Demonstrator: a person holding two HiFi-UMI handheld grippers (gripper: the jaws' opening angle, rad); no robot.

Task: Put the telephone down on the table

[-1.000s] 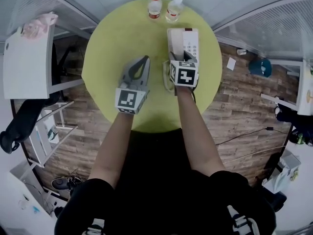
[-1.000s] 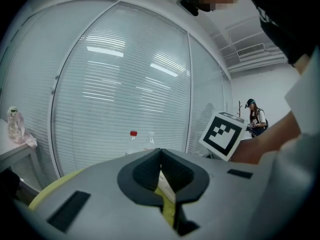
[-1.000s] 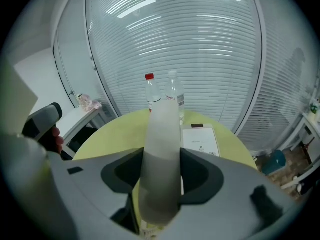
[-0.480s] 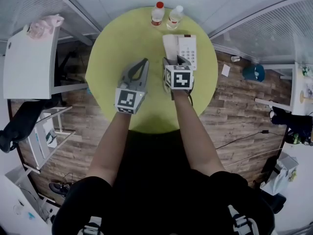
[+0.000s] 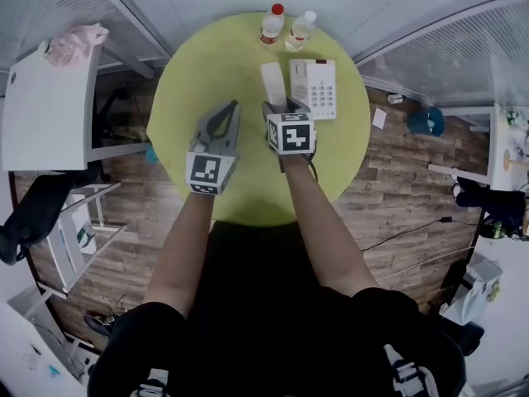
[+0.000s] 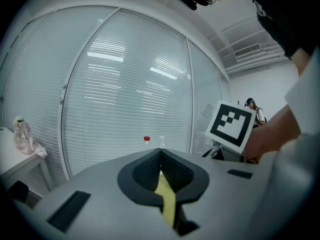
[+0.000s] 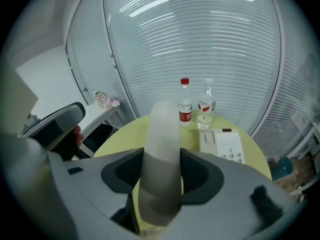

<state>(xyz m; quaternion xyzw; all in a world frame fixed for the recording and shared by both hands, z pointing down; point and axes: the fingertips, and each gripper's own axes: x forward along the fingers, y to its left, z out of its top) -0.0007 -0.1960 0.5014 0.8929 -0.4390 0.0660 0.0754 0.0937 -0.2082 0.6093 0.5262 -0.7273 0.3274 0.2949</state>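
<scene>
The white telephone base [image 5: 314, 88] with its keypad lies on the round yellow-green table [image 5: 198, 73], right of centre. Its handset [image 5: 272, 81] is off the base and held just left of it, above the table. My right gripper [image 5: 281, 106] is shut on the handset. In the right gripper view the handset [image 7: 162, 144] stands up between the pads of the right gripper [image 7: 161, 171], with the base [image 7: 222, 144] beyond on the right. My left gripper [image 5: 225, 112] hovers to the left, shut and empty; its jaws meet at the tip [image 6: 160, 151].
Two water bottles, one red-capped [image 5: 271, 23] and one clear-capped [image 5: 302, 28], stand at the table's far edge behind the base. A white desk [image 5: 45, 106] is at the left, and glass walls with blinds ring the table. Wooden floor lies around it.
The handset has come off the base and moved left and toward me in the right gripper. The left gripper has drifted a little left too.
</scene>
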